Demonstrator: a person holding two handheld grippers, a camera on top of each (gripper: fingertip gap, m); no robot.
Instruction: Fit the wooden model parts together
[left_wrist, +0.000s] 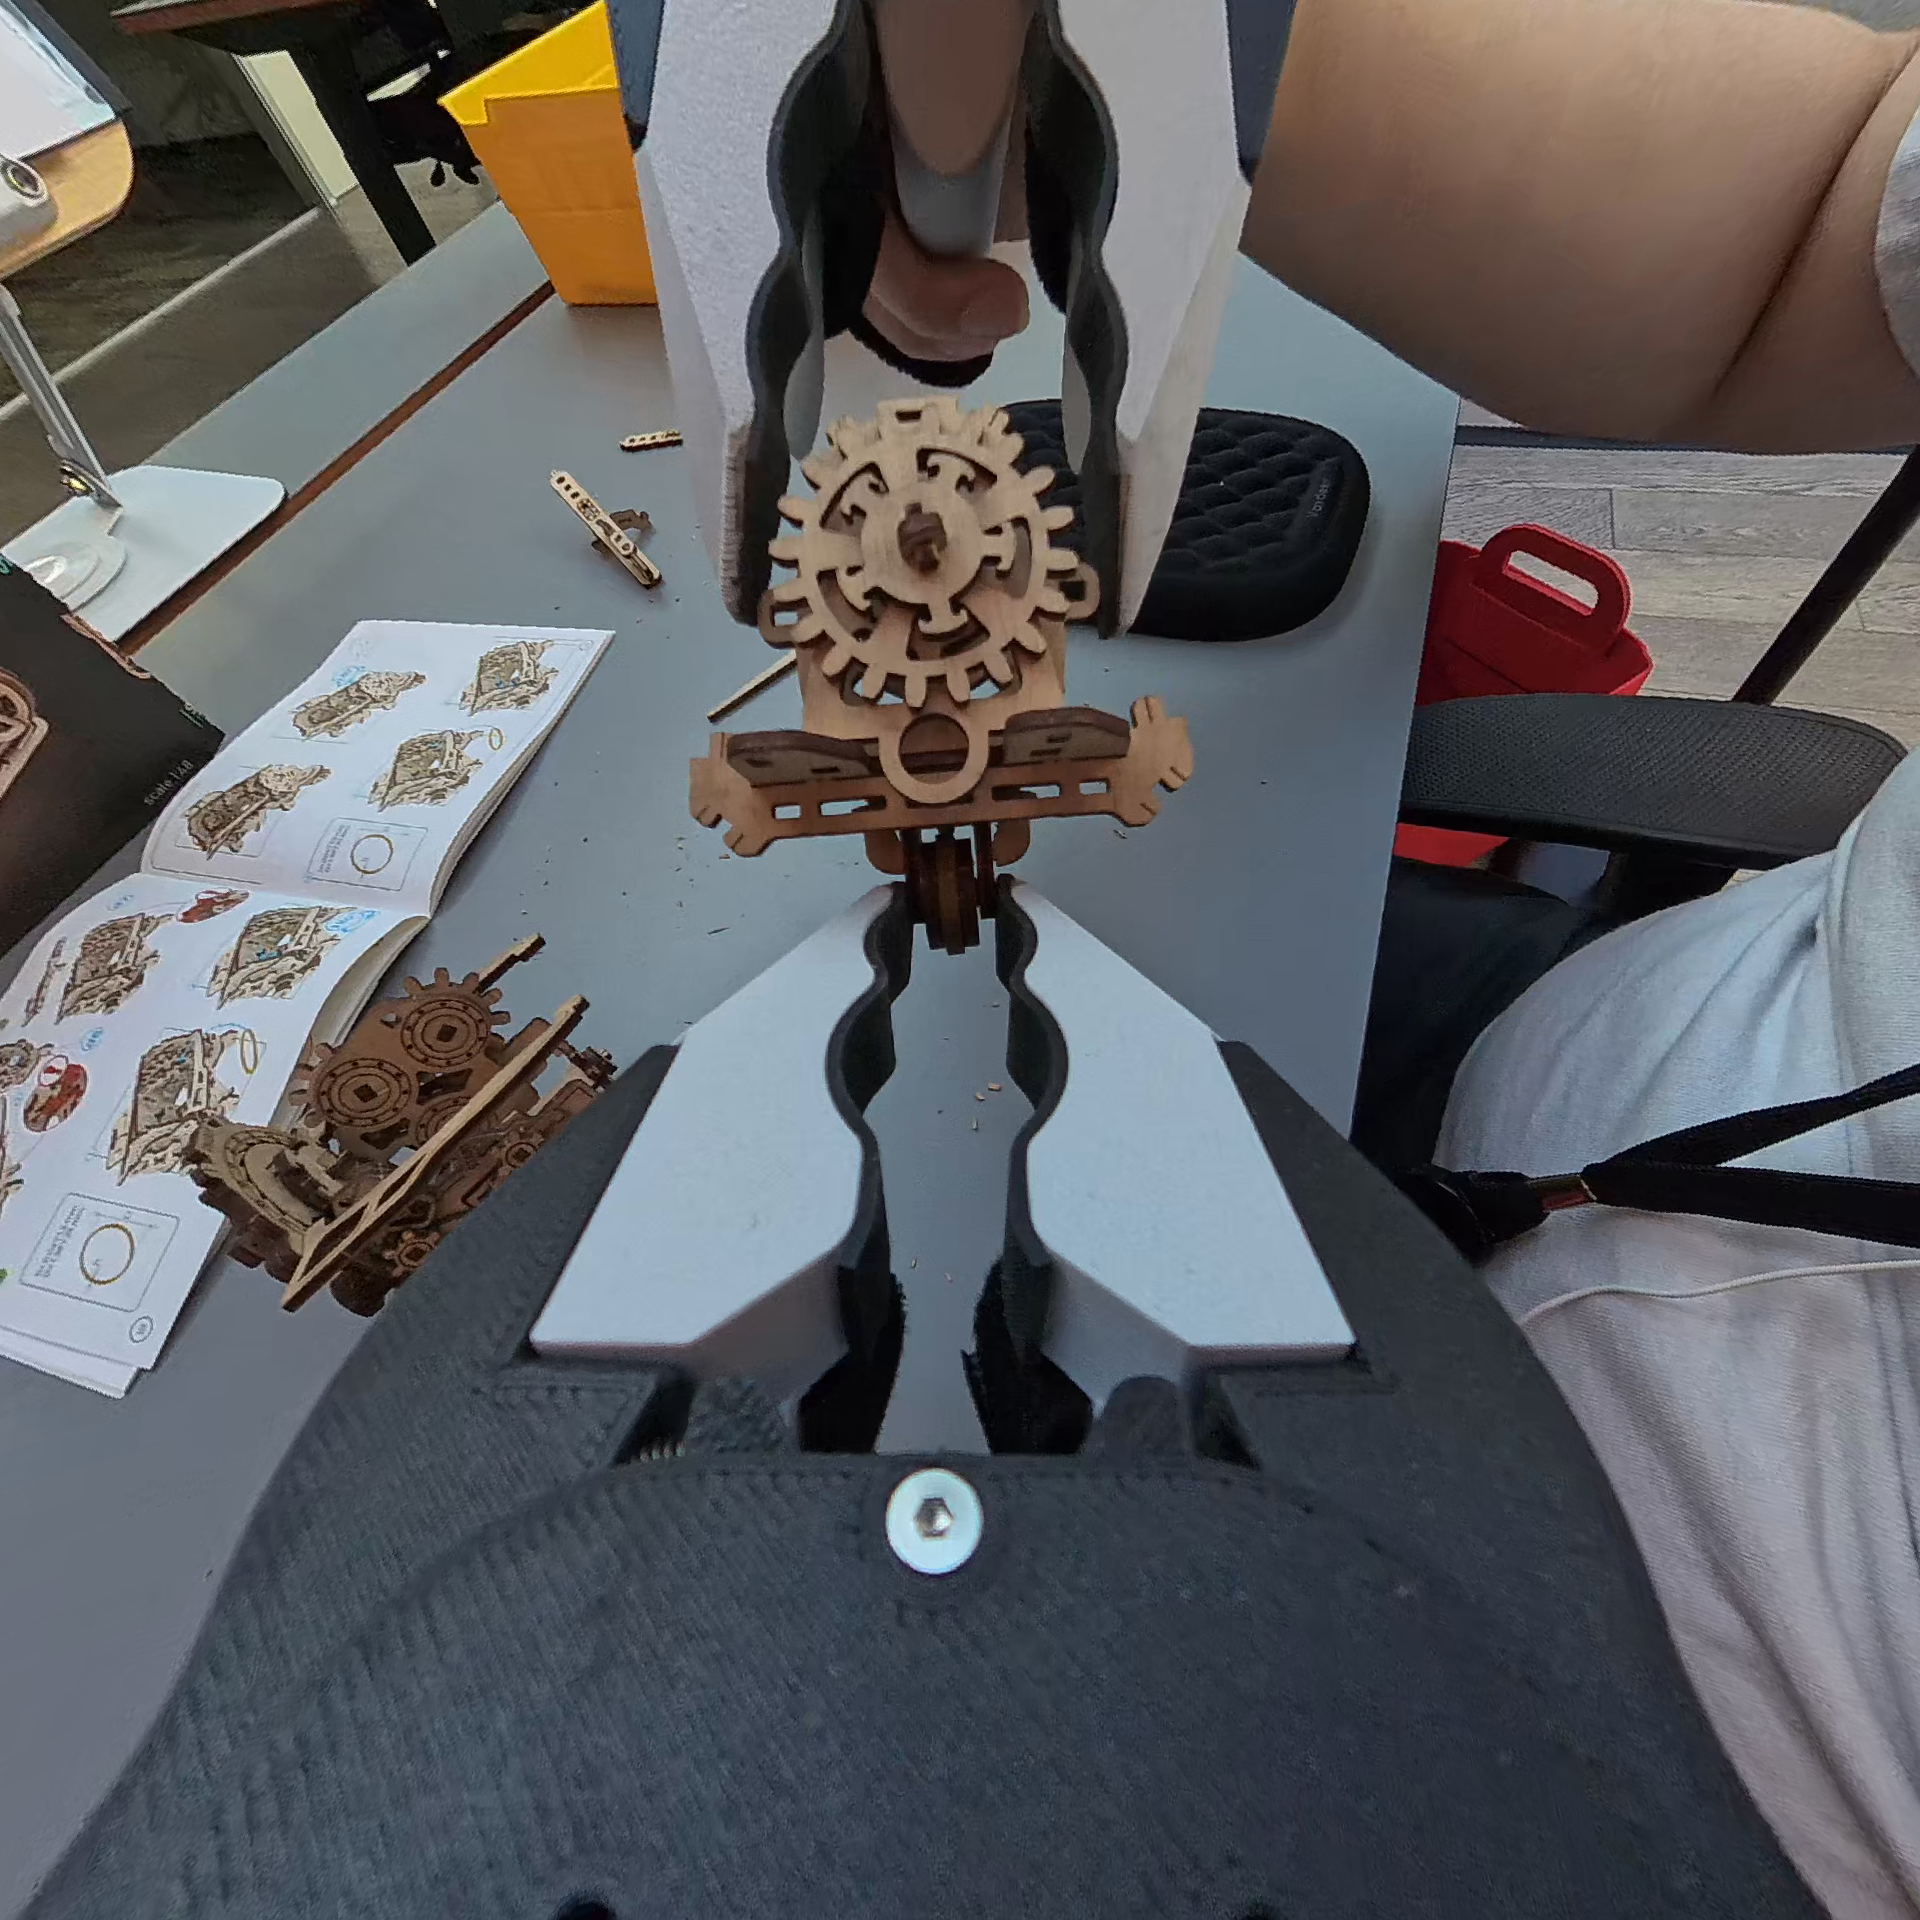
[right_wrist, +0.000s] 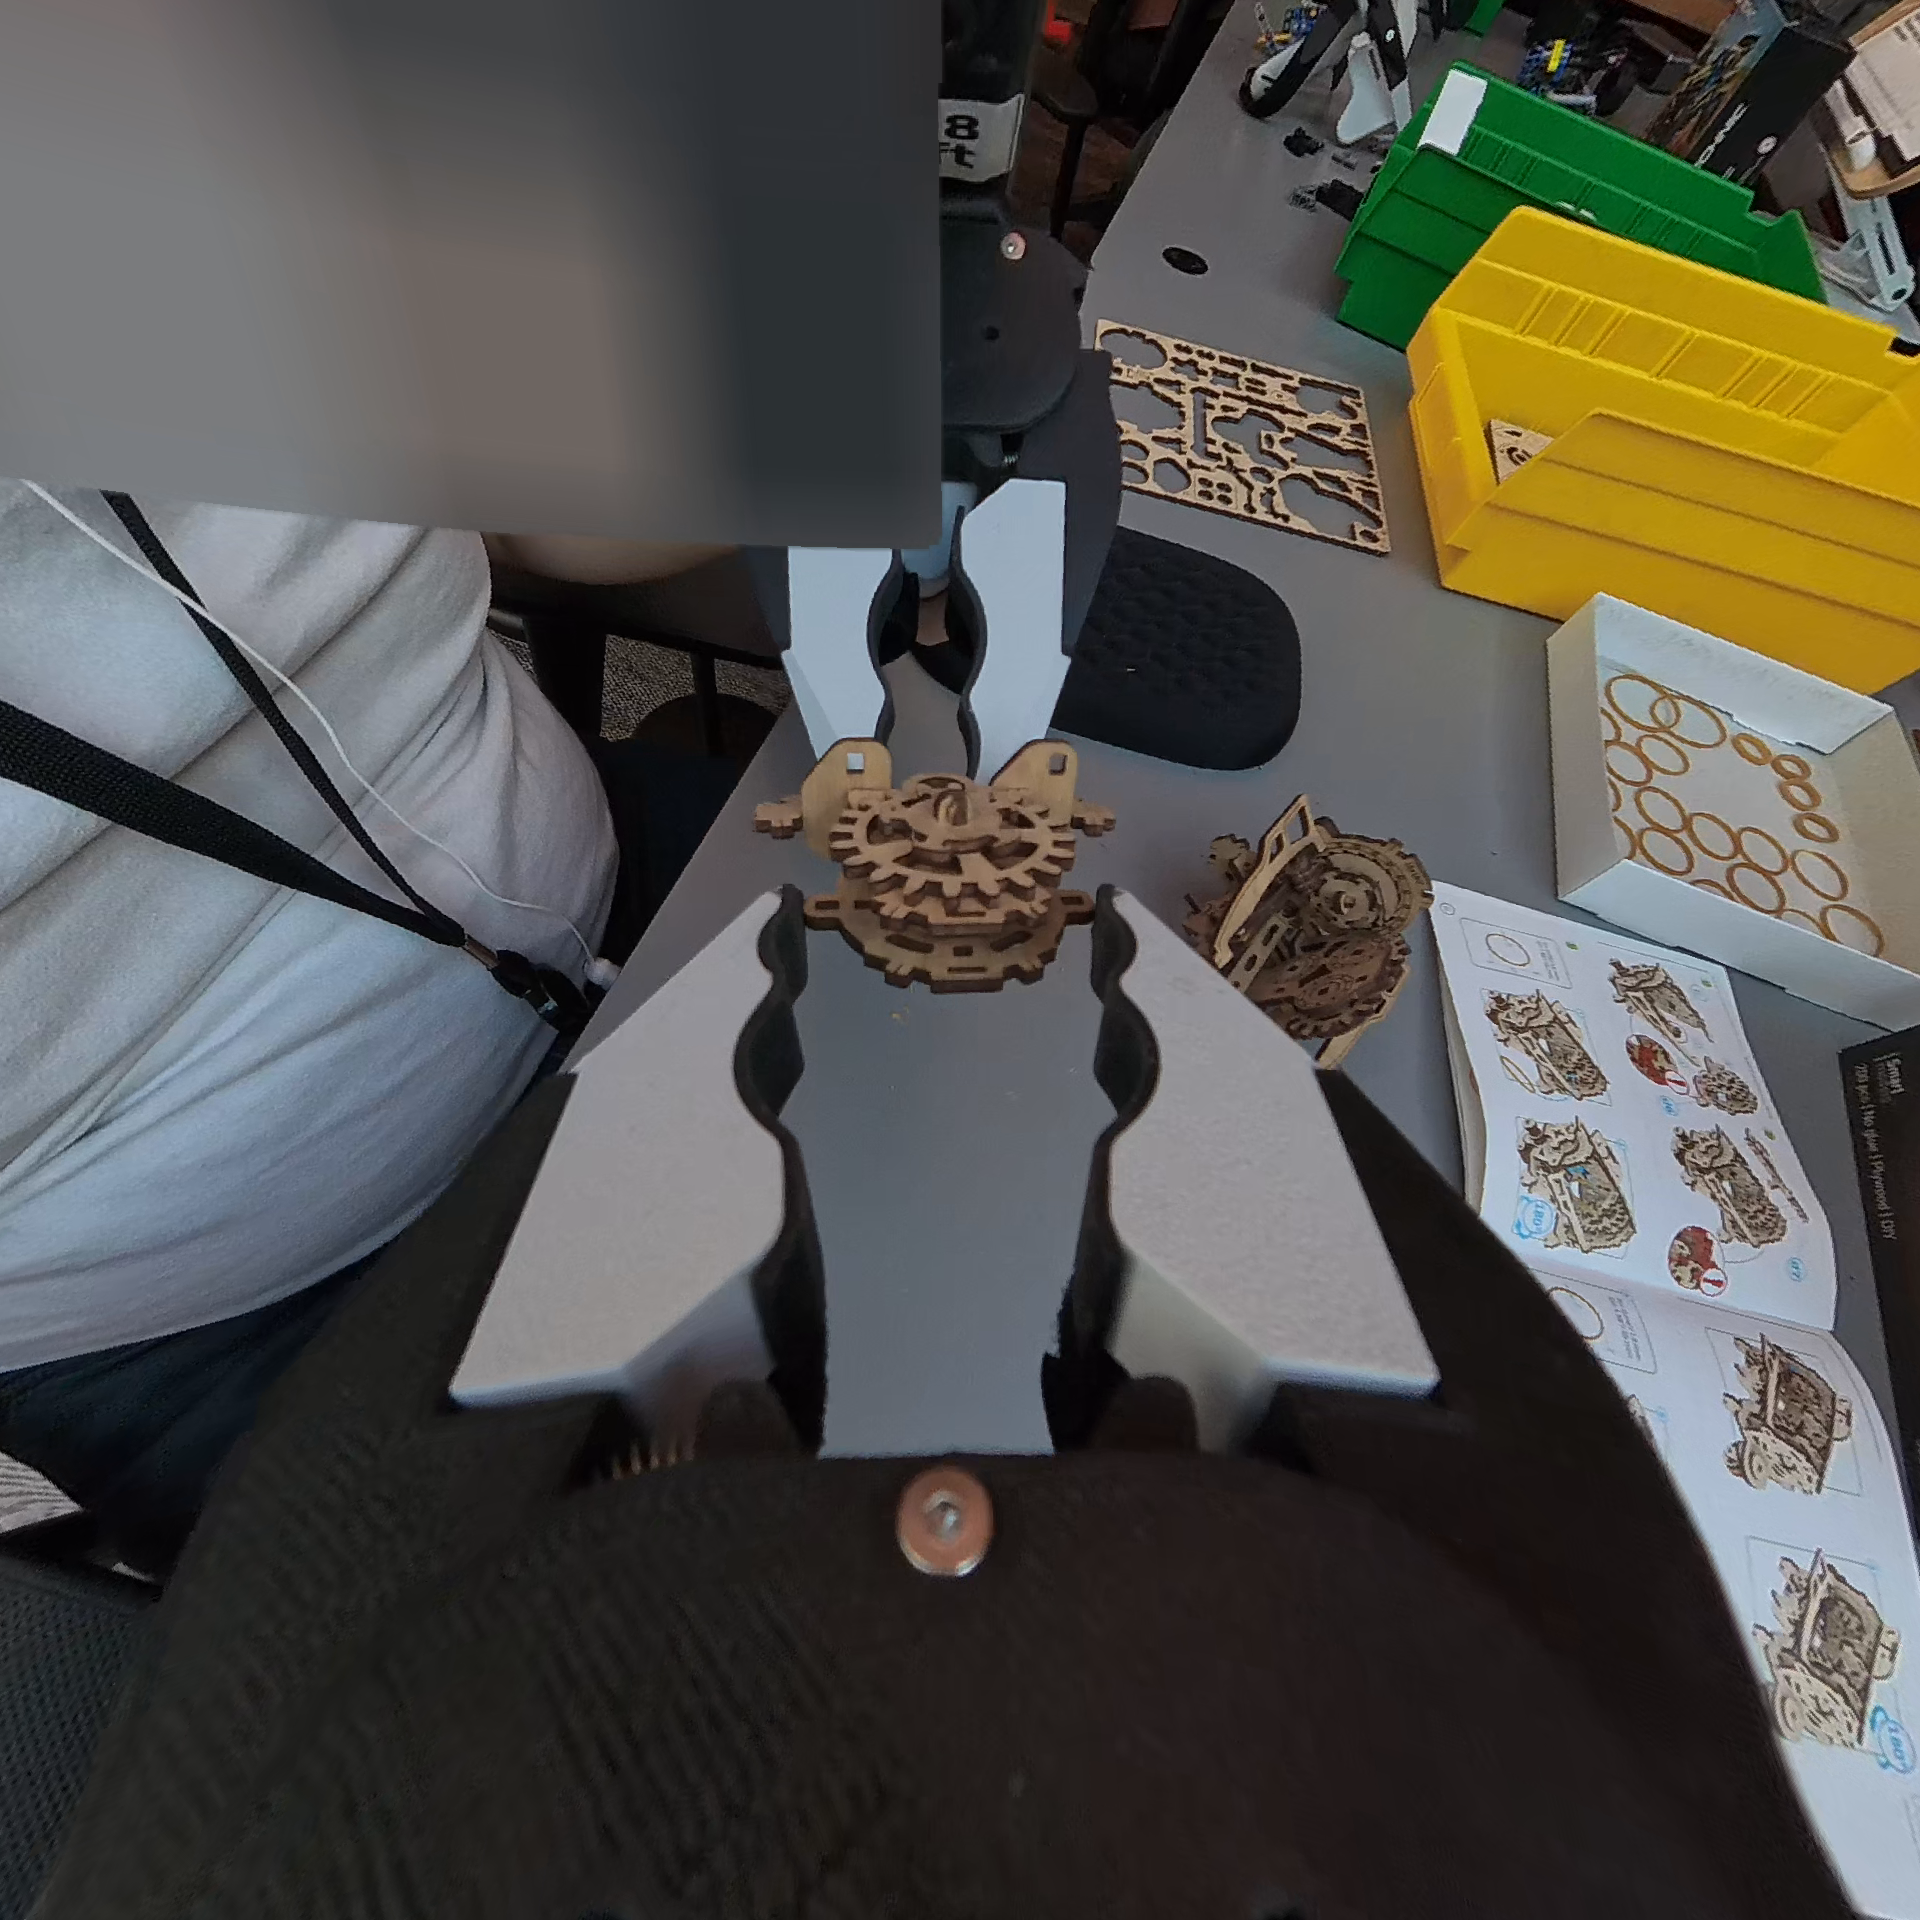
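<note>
We hold the gear assembly (left_wrist: 930, 665) above the grey surface (left_wrist: 499, 582). Our left claw (left_wrist: 948, 902) is pinched tight on its small bottom wheel; our right claw (right_wrist: 943, 914) sits half-open around its gears, whether touching we cannot tell.

Matt laser-cut plywood gear assembly (left_wrist: 935, 665), dark-edged; smooth matt grey table (left_wrist: 582, 790); glossy yellow plastic bin (right_wrist: 1662, 436).

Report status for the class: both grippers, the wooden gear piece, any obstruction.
Left gripper shut on gear assembly, pinching its lower tab. Right gripper open, straddling the gear end. Nothing between them.
</note>
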